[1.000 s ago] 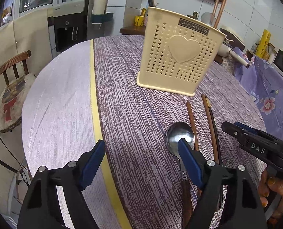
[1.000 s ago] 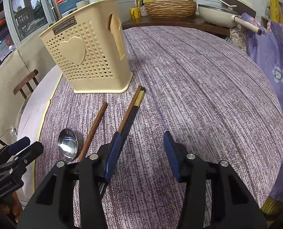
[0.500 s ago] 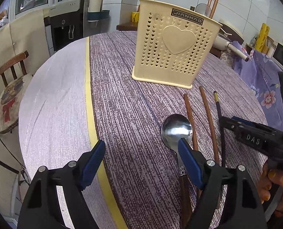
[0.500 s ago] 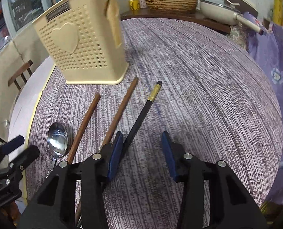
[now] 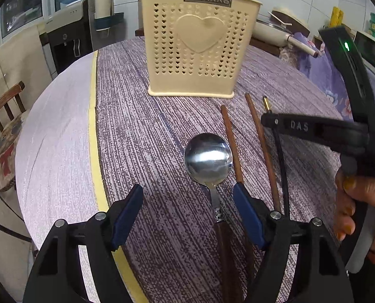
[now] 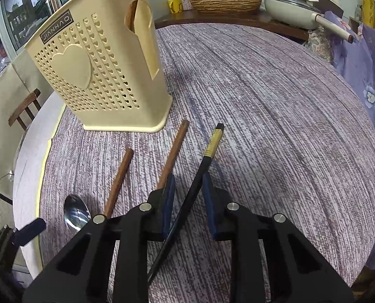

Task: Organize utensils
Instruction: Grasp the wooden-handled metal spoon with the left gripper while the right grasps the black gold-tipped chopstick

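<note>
**Right claw narrows around the black chopstick; left claw spread above the spoon**

At the left of the left wrist view a wooden chair (image 5: 4, 101) stands beside the round counter (image 5: 58, 139), which carries a pale cloth, a yellow band and a purple striped cloth. The left claw (image 5: 187, 207) hovers over the counter with its jaws spread wide and nothing gripped; the neck of the metal spoon (image 5: 208, 159) lies between its blue pads without touching either. The spoon's bowl faces up, just ahead of the claw, and its dark handle runs back under it.

Behind the spoon the cream utensil holder (image 5: 196, 43) stands upright, pierced with small hearts and a large raised heart; wooden utensil tips rise from its top. Right of the spoon lie two brown wooden chopsticks, the nearer one (image 5: 231, 141) just beside the spoon's bowl, the second (image 5: 262, 151) a little further right, both pointing toward the holder.

Further right lies the black chopstick (image 6: 200, 176) with a gold band near its far end. The right claw (image 6: 187, 197) straddles it: the jaws have just been closing and now stand narrow, with the chopstick between the blue pads. It lies close against the right pad, but a gap shows on the left, so it is not yet clamped. A person's hand (image 5: 359, 202) holds this claw's handle.

Beyond the counter's right edge hangs a purple flowered cloth (image 6: 359, 58), with a white pan (image 6: 288, 7) behind.
</note>
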The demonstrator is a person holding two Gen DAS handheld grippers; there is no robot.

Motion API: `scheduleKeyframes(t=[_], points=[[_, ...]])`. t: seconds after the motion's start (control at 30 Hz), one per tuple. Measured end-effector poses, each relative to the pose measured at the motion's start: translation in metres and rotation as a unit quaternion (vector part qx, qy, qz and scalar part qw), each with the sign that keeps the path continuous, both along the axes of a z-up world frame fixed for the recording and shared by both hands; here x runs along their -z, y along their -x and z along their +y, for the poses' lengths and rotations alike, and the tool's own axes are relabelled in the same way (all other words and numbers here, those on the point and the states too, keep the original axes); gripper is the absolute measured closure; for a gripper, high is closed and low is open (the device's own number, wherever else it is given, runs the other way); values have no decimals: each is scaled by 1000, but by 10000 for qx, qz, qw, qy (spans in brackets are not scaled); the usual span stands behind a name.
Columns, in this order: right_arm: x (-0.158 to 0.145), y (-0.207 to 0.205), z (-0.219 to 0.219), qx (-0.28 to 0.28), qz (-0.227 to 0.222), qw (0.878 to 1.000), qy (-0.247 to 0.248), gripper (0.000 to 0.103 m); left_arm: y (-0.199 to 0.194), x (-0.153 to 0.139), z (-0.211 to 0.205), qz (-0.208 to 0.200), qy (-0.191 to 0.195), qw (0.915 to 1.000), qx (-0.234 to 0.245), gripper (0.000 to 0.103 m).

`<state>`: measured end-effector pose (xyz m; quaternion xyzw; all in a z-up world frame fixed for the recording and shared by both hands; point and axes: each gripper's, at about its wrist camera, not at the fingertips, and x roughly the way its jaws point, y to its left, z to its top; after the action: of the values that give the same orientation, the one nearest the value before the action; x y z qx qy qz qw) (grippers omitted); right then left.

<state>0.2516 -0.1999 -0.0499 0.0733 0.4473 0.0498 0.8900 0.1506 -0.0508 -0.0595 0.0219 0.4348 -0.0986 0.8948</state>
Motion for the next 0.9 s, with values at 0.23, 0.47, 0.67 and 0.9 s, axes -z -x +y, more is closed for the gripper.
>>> scheduleKeyframes(t=[0.23, 0.47, 0.67, 0.9], points=[[0, -4, -1, -25, 37, 9998, -170, 85, -6, 5, -8, 4, -258, 9996, 78, 33], [0, -3, -1, -53, 20, 9998, -184, 86, -16, 6, -21, -18, -425, 9990, 167, 33], [0, -2, -1, -58, 43, 9999, -146, 86, -25, 5, -28, -7, -442, 9990, 79, 33], [-1, -9, 1, 66, 84, 9998, -184, 86, -27, 3, -33, -25, -432, 9990, -101, 48]])
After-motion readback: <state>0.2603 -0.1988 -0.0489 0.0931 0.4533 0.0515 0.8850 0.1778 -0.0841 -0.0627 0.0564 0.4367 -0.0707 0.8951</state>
